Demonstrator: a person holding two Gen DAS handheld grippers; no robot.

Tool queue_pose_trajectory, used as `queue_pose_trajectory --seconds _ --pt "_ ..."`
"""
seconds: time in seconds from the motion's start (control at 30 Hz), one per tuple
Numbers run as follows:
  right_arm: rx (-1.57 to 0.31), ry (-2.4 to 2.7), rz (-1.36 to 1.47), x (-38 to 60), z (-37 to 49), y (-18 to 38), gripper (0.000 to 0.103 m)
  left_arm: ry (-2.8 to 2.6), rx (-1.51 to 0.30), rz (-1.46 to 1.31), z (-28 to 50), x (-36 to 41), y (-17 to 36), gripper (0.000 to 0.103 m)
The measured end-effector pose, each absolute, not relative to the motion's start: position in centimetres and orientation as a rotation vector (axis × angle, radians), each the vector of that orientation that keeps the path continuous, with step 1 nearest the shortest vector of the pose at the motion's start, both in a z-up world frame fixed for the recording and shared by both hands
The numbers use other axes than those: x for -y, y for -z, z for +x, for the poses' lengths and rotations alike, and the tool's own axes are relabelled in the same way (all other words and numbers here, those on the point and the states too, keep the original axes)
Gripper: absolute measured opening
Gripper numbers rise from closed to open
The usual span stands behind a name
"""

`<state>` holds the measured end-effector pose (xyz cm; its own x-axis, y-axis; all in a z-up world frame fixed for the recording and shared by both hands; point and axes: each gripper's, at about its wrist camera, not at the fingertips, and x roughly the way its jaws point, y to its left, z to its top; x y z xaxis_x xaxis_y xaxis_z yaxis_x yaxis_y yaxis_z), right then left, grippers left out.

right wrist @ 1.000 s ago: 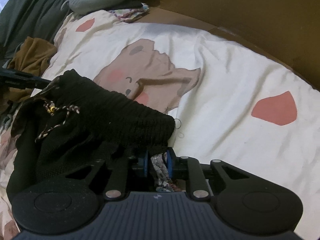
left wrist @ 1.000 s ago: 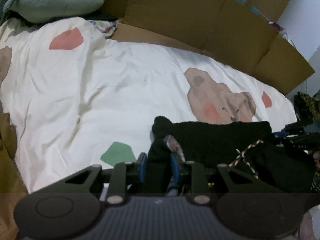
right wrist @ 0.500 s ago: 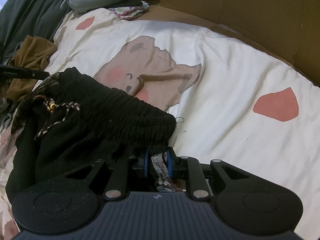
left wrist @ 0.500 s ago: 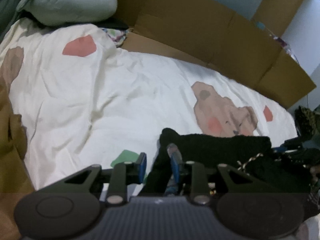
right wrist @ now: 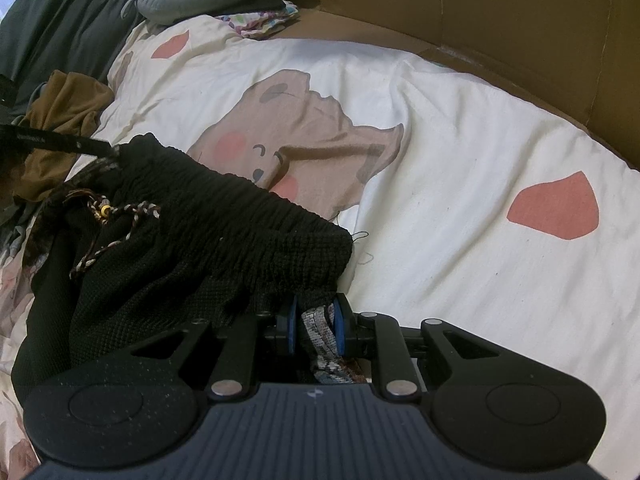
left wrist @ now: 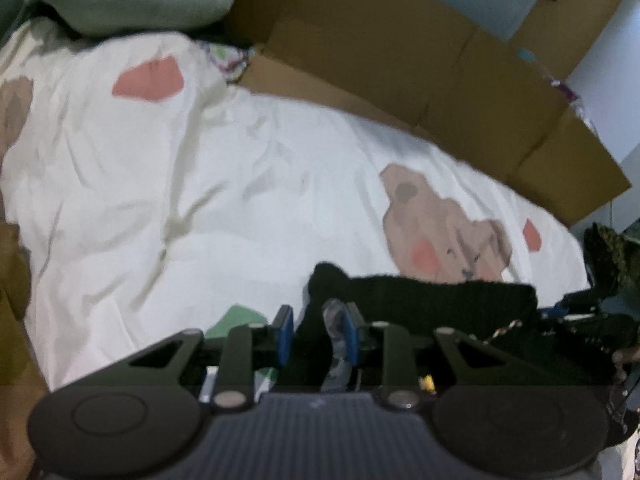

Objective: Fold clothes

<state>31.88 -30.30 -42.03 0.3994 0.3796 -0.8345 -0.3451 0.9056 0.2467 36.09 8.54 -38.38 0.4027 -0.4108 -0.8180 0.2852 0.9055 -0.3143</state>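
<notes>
While both grippers pinch the waistband of the black shorts (right wrist: 224,232) above the quilt (right wrist: 460,184), left gripper (left wrist: 318,334) and right gripper (right wrist: 314,330) narrowly closed on cloth, keep the band taut and level when laying it down.

Each claw is built of matte black plastic: a ribbed grey-black housing is flanked by two round discs, and silver screws are set in the angled link arms. Blue pads are fitted on the left claw (left wrist: 318,334) and right claw (right wrist: 316,330).
</notes>
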Motion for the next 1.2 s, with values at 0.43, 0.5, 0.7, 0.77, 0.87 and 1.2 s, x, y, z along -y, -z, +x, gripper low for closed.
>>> queue_pose_trajectory --seconds 0.43,0.5,0.7,0.77,0.87,1.2 --pt "-1.042 -0.432 0.002 29.8 31.6 41.7 0.016 0.507 -1.116 0.071 36.6 -6.1 39.3 0.004" --pt "-1.032 -0.414 -0.018 29.8 31.7 41.3 0.015 0.519 -1.095 0.118 36.1 -6.0 38.7 0.002" --pt "-0.958 -0.336 -0.081 30.9 31.5 38.5 0.013 0.518 -0.988 0.159 35.8 -6.1 35.3 0.001" --pt "-0.935 -0.303 -0.1 31.4 31.5 37.7 0.013 0.53 -0.958 0.157 35.8 -5.5 34.4 0.001" --pt "-0.903 -0.245 -0.126 32.3 31.6 36.6 0.013 0.561 -0.93 0.134 36.3 -4.1 33.5 0.001" --pt "-0.924 -0.054 -0.144 35.7 32.6 36.6 0.013 0.62 -0.962 0.096 39.4 0.3 35.1 0.001"
